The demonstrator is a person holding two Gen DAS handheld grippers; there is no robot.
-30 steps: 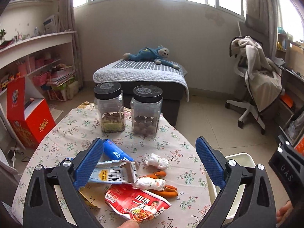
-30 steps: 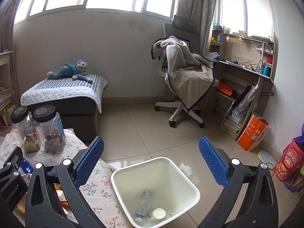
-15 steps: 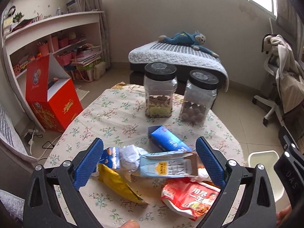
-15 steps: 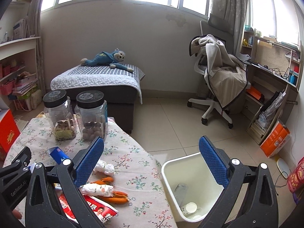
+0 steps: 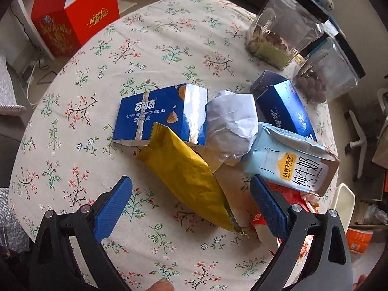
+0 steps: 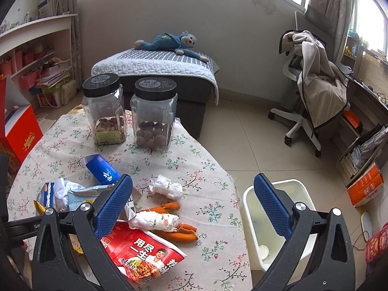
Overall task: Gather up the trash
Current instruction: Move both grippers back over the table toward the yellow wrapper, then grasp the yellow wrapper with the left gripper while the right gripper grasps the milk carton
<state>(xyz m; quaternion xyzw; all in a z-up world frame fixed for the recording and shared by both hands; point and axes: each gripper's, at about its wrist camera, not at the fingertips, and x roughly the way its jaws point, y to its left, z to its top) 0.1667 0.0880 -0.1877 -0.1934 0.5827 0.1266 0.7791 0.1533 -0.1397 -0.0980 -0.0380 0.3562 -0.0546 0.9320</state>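
In the left wrist view, trash lies heaped on the floral tablecloth (image 5: 169, 38): a yellow wrapper (image 5: 189, 177), a torn blue biscuit box (image 5: 155, 114), crumpled white paper (image 5: 230, 126), a milk carton (image 5: 293, 162), a blue box (image 5: 283, 109). My left gripper (image 5: 191, 202) hovers open over the yellow wrapper, its fingers either side of it. The right wrist view shows my right gripper (image 6: 191, 201) open above a red packet (image 6: 145, 252), wrapped carrots (image 6: 162, 223) and a white wad (image 6: 167, 188). The white bin (image 6: 274, 218) stands on the floor beside the table.
Two clear jars with black lids (image 6: 104, 111) (image 6: 154, 114) stand at the table's far side. A red carton (image 5: 72, 17) sits on the floor to the left. A draped office chair (image 6: 312, 89), a bed with a plush monkey (image 6: 169, 41) and shelves lie beyond.
My left gripper has tilted down and moved in close over the trash pile, now straddling the yellow wrapper. The right gripper has swung left from the bin toward the table.
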